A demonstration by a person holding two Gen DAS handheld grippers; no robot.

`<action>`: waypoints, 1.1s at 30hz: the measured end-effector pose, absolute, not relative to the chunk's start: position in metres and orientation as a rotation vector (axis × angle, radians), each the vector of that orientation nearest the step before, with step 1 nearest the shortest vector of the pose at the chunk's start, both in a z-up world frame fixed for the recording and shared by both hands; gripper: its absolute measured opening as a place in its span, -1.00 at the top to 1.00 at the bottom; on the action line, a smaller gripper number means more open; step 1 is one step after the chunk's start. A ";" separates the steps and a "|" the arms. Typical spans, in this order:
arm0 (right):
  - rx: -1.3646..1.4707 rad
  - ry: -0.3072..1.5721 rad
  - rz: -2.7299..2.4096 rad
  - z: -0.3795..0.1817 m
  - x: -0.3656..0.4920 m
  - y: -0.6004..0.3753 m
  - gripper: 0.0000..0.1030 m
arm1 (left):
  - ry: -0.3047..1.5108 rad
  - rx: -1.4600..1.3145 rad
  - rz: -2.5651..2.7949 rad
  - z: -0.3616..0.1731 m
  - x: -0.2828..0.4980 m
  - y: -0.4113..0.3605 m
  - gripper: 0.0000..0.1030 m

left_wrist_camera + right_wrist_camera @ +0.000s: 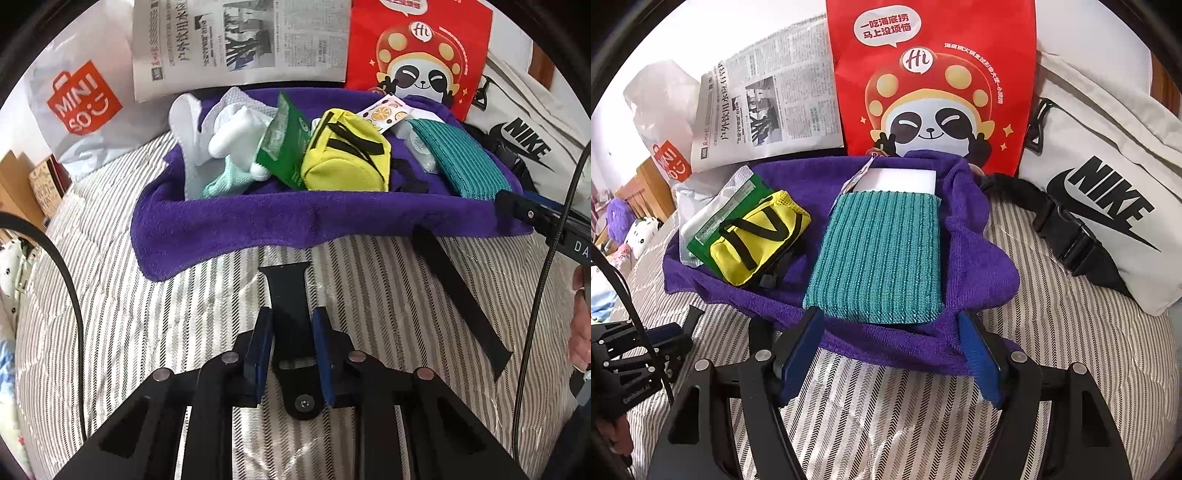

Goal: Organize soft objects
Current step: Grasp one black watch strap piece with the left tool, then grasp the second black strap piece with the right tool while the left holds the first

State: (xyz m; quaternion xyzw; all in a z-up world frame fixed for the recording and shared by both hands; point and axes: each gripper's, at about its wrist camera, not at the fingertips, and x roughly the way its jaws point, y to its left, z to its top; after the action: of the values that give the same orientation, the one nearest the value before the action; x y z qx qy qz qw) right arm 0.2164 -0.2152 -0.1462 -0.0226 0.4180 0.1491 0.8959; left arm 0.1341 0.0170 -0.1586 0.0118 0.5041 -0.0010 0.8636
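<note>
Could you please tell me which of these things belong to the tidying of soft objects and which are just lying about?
Job:
- purple towel
- teal cloth
- yellow pouch
- white socks
- black strap, between the left tongs
- right tongs, open

Lying about:
- newspaper
- red bag
- Nike bag
- Miniso bag

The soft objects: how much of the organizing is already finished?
Done: yellow pouch, teal cloth and socks lie gathered on the purple towel. In hand: left gripper clamps a black strap. Left: another strap on the bed; right gripper is open.
</note>
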 end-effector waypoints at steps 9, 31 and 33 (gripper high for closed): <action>-0.050 0.866 0.308 -0.145 0.216 -0.215 -0.43 | 1.024 0.024 0.008 -0.159 0.137 0.019 0.50; -0.056 0.823 0.322 -0.138 0.212 -0.211 -0.43 | 1.008 0.027 -0.008 -0.156 0.125 0.029 0.61; -0.056 0.810 0.340 -0.136 0.210 -0.209 -0.43 | 1.004 0.022 -0.007 -0.154 0.119 0.033 0.61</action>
State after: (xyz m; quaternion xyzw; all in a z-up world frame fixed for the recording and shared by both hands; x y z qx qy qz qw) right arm 0.2097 -0.2091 -0.1356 -0.0271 0.3921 0.1646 0.9047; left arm 0.1189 0.0331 -0.1540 0.0104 0.4810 -0.0033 0.8767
